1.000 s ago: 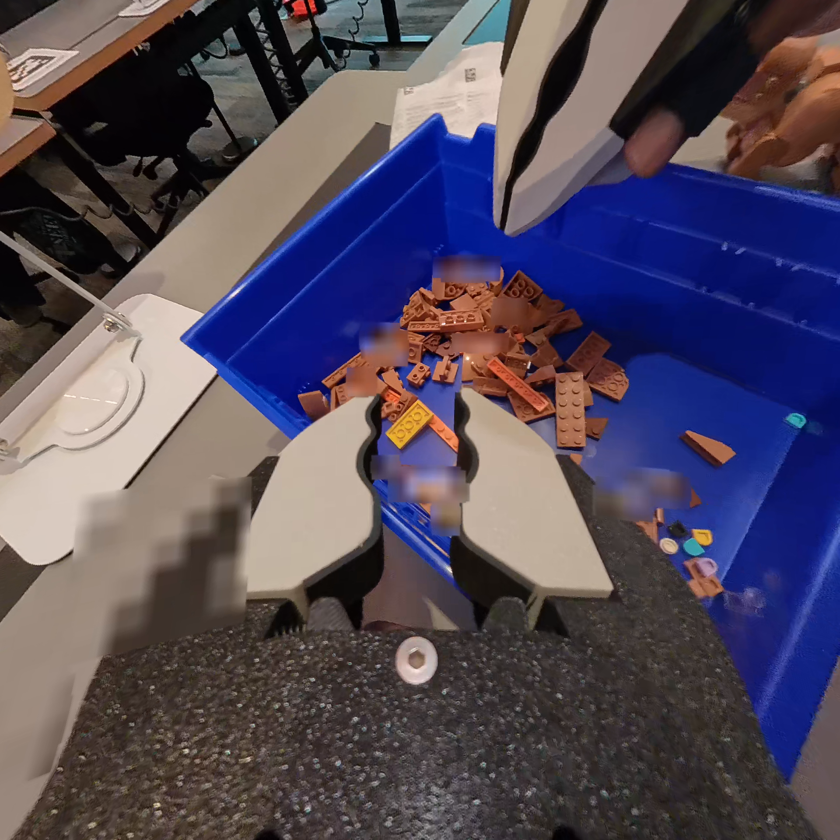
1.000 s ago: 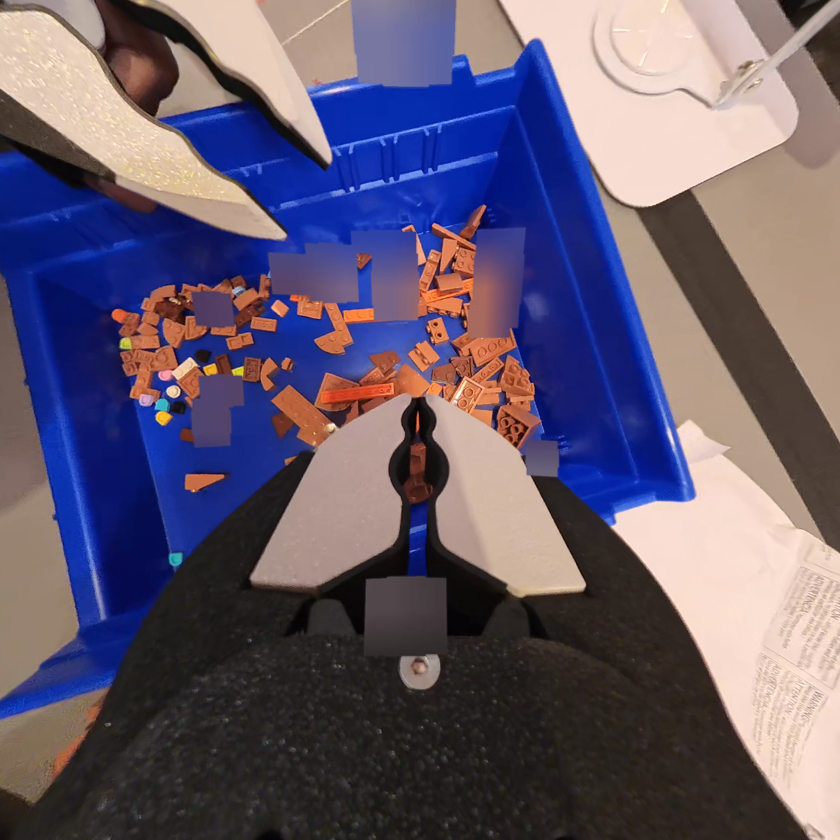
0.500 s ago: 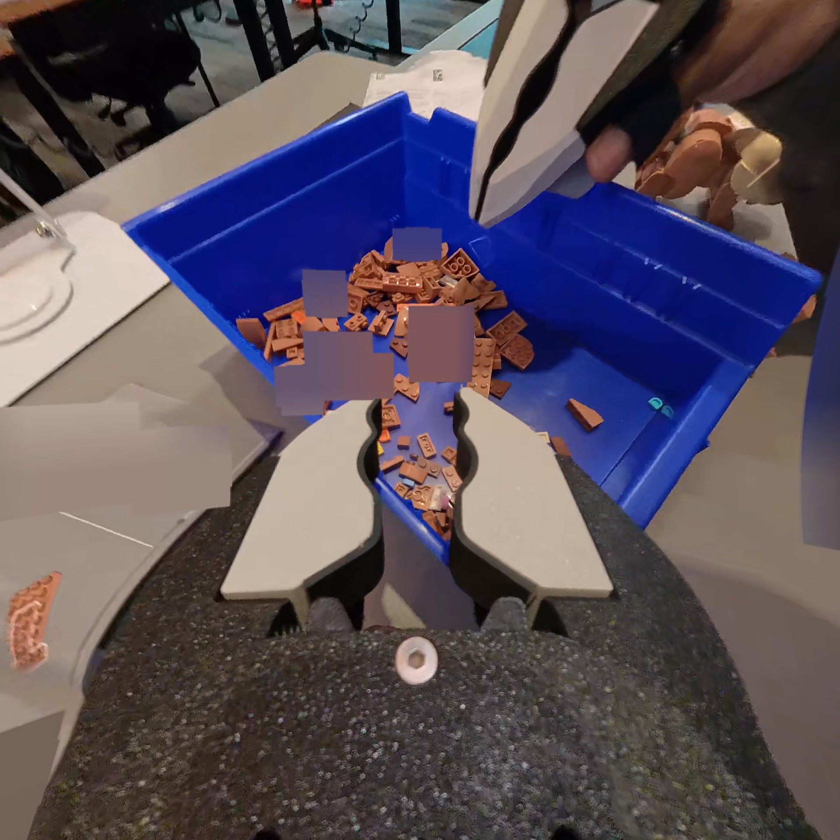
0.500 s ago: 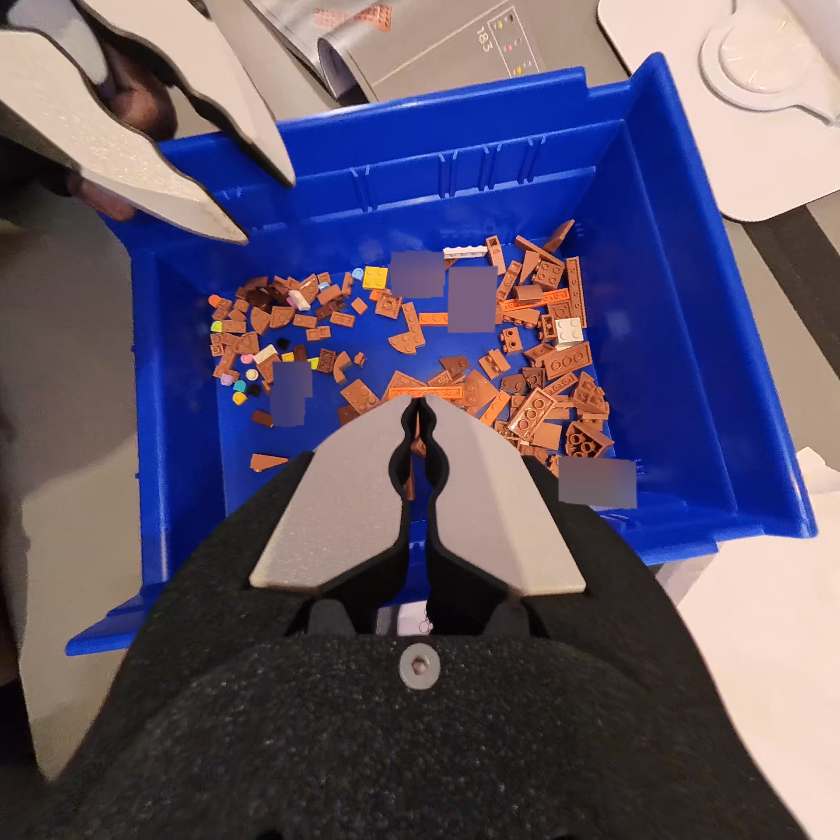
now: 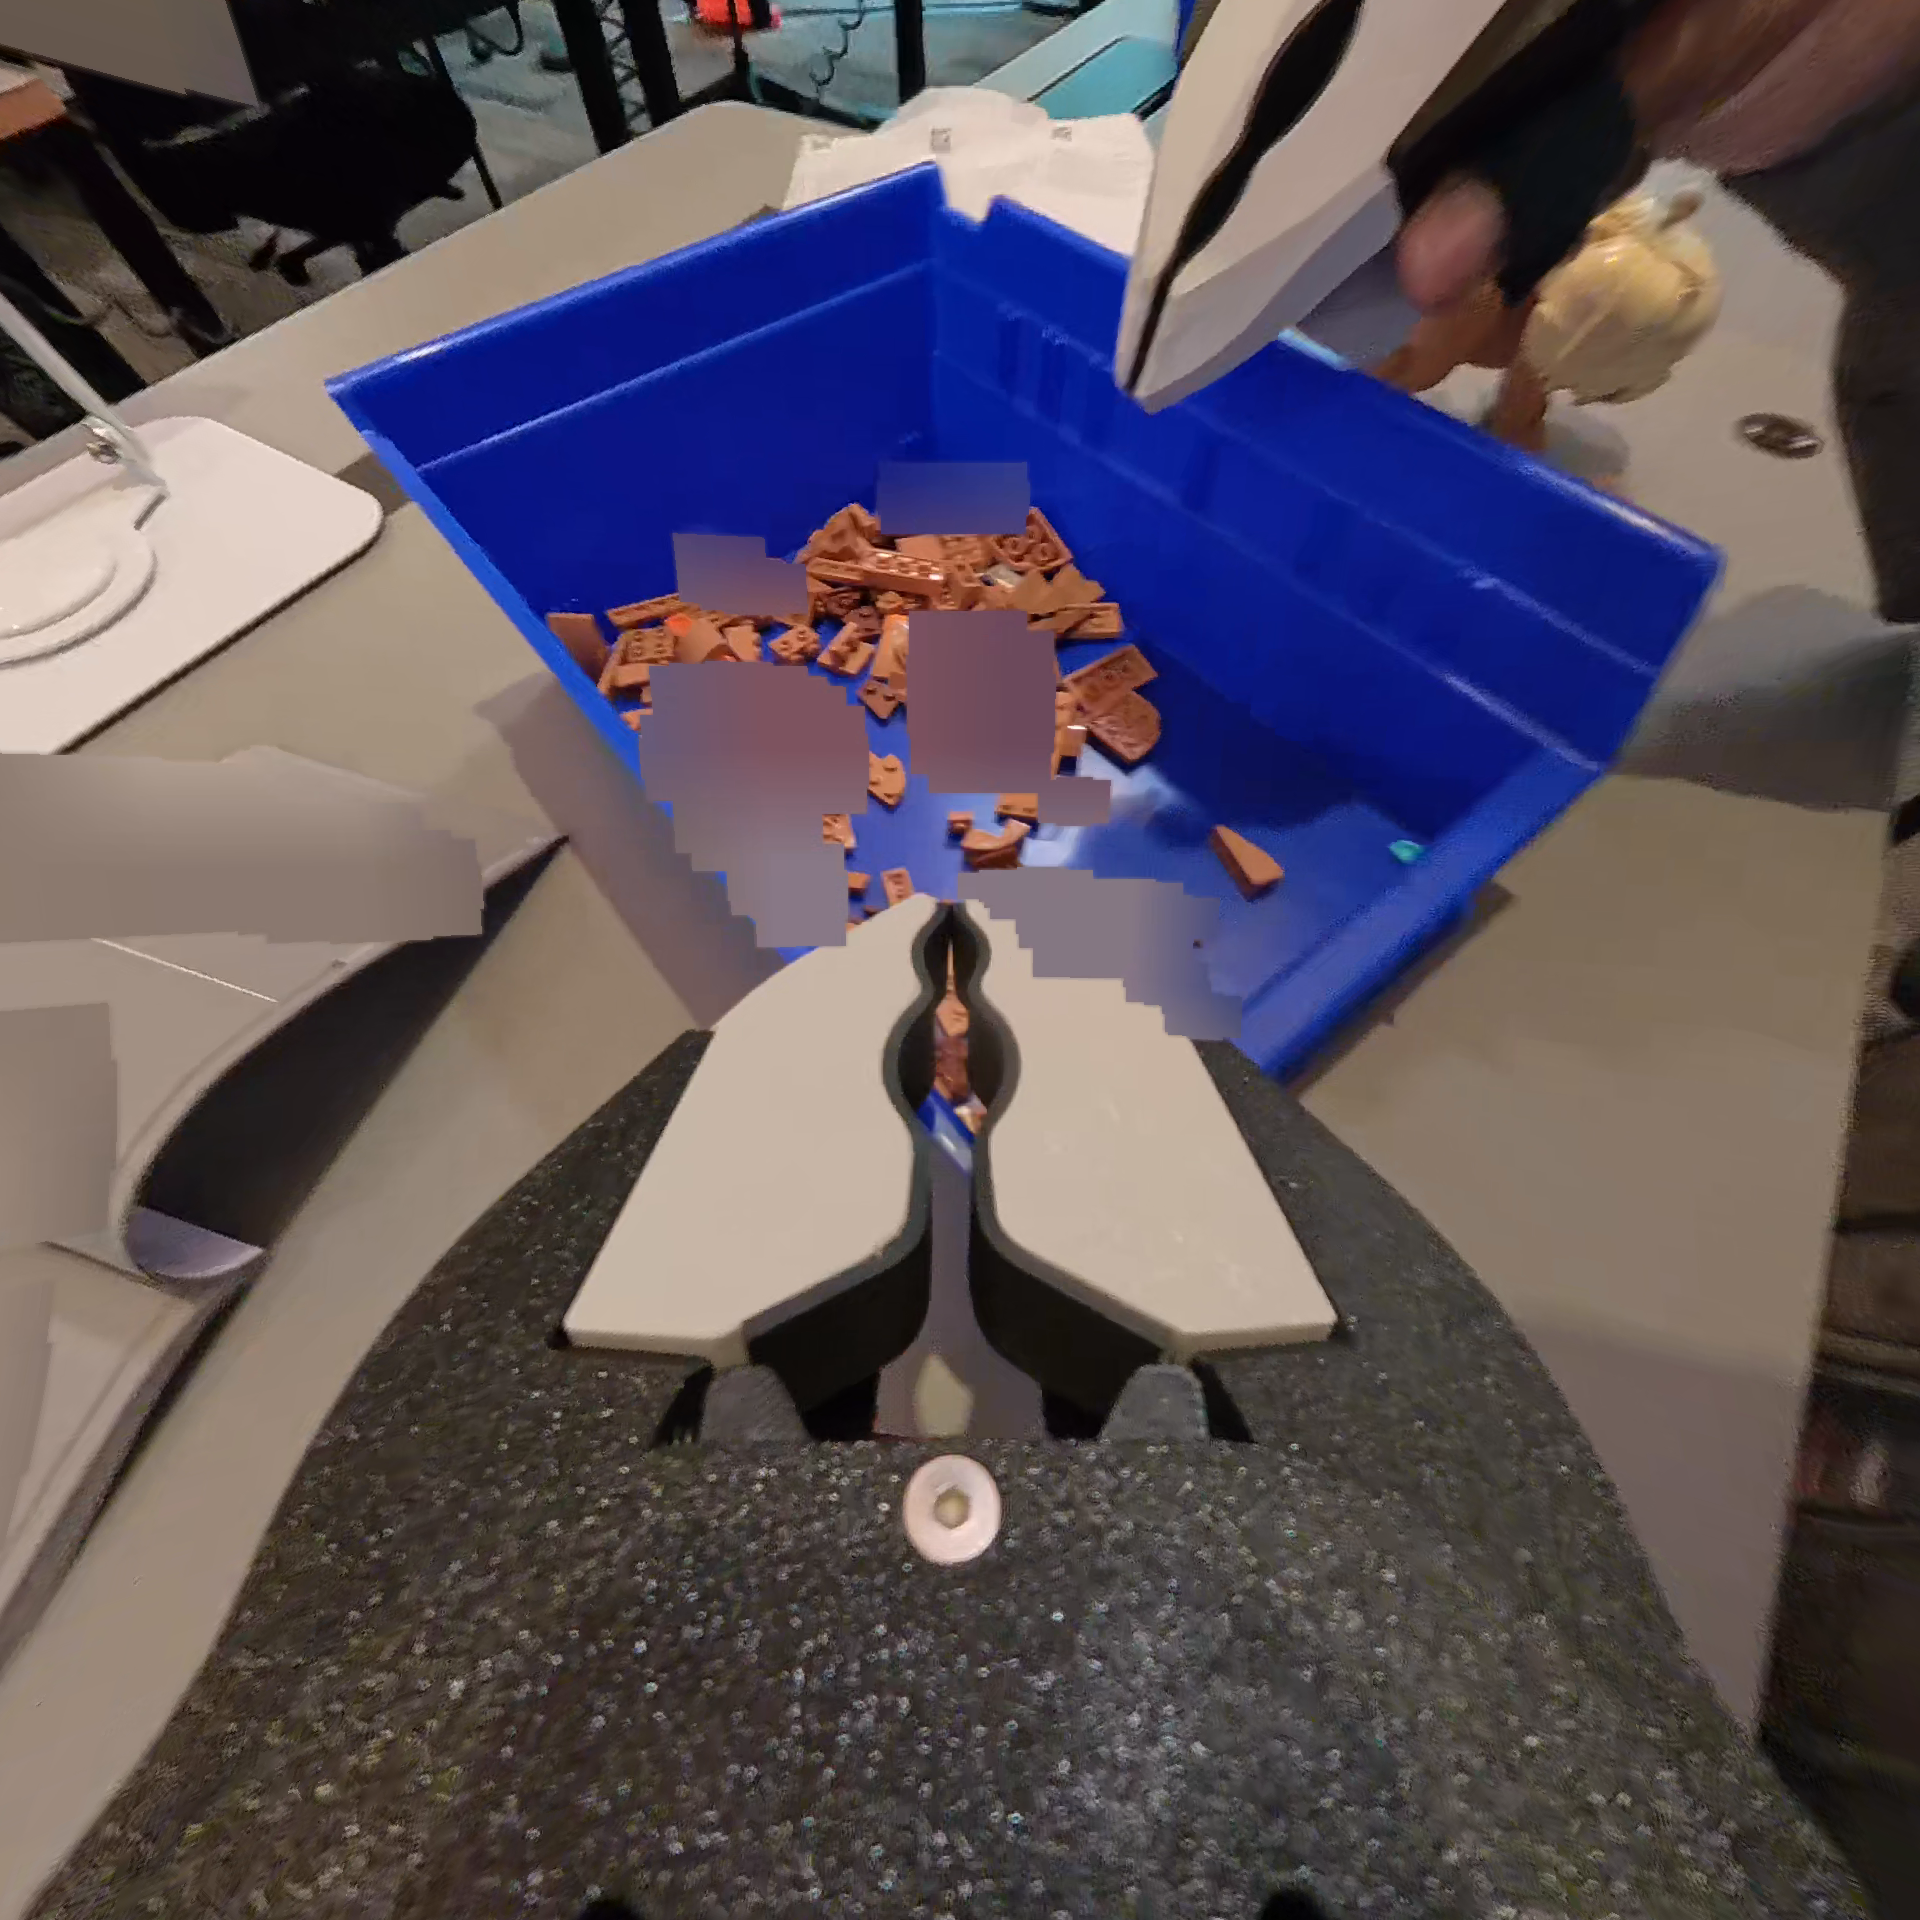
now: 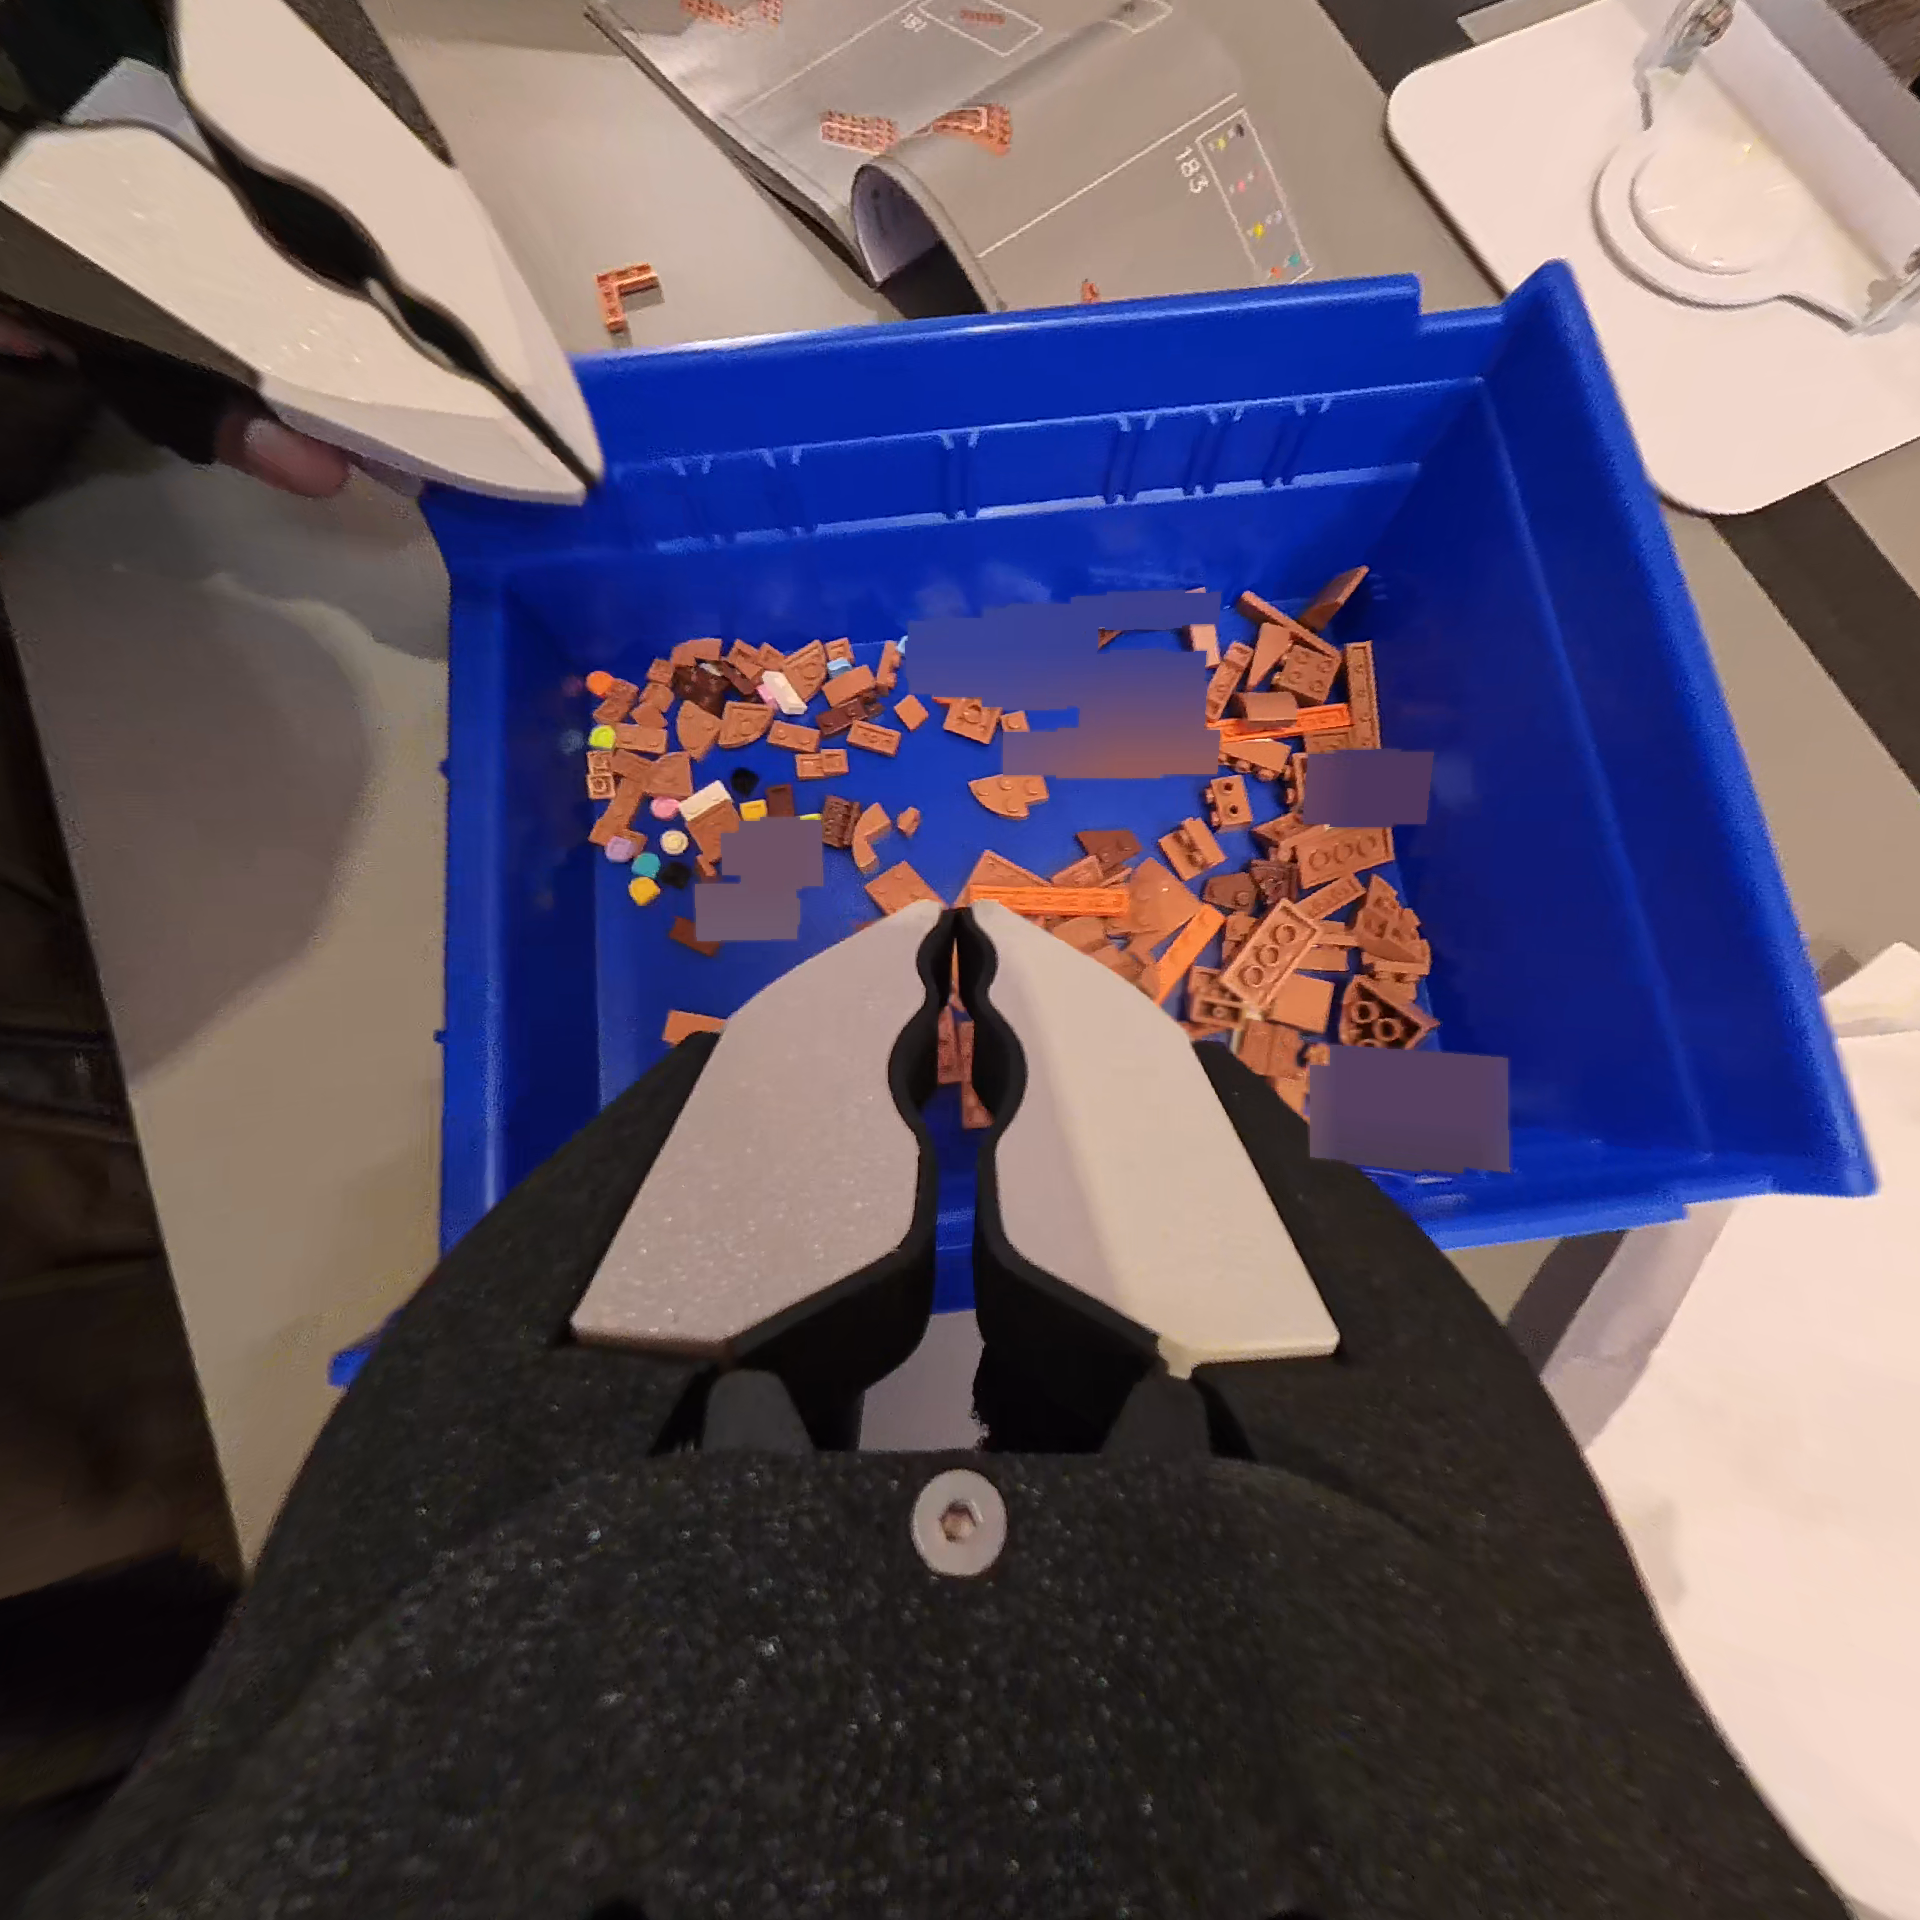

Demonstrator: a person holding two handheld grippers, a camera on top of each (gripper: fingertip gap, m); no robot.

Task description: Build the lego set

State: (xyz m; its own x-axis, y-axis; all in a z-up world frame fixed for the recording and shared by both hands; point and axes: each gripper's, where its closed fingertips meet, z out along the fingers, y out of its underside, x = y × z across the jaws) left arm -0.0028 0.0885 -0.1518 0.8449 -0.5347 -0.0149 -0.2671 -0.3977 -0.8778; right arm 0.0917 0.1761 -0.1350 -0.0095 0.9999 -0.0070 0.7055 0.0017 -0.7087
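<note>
Grey table point(image 6: 260, 1039), bricks point(image 6: 1278, 935) below fingers point(image 6: 800, 1122)

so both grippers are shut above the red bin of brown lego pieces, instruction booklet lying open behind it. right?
One thing is off: the bin is blue, not red, as the right wrist view shows. The rest holds: the right gripper and left gripper are both shut above it, the brown lego pieces lie inside, and the instruction booklet lies open behind it.

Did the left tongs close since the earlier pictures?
Yes. The left tongs now have their tips nearly touching in front of the blue bin; earlier there was a wide gap between them.
</note>
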